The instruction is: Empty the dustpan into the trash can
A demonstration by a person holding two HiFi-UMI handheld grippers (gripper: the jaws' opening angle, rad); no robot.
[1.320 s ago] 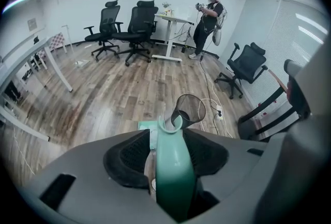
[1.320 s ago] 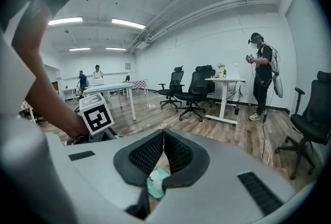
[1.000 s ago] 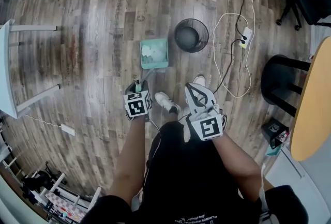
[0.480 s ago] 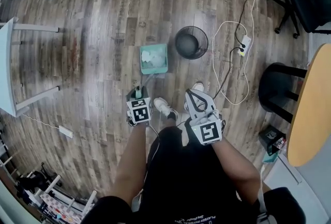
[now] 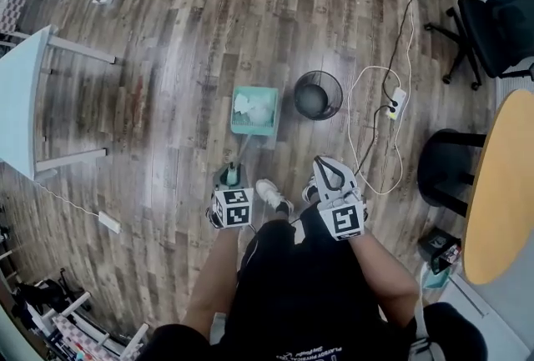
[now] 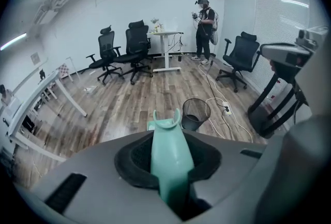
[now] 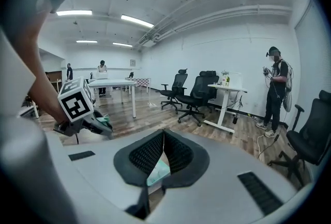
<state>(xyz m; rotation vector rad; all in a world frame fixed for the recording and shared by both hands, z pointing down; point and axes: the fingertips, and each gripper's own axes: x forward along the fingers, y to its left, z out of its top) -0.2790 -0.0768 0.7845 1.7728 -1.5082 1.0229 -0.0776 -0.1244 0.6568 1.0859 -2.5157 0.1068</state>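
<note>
- The left gripper (image 5: 231,177), its jaws having just been closing, clamps the handle of the dustpan (image 5: 255,112), near the trash can (image 5: 338,89).
- The right gripper (image 5: 326,165) seems closed on nothing.

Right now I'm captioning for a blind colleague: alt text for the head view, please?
The left gripper, its jaws just closed, grips the handle of a teal dustpan holding white scraps, beside a black mesh trash can on a wood floor. The right gripper is shut and empty.

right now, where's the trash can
In the head view, the black mesh trash can stands on the wood floor above centre, just right of the teal dustpan, with a white power strip further right.
</note>
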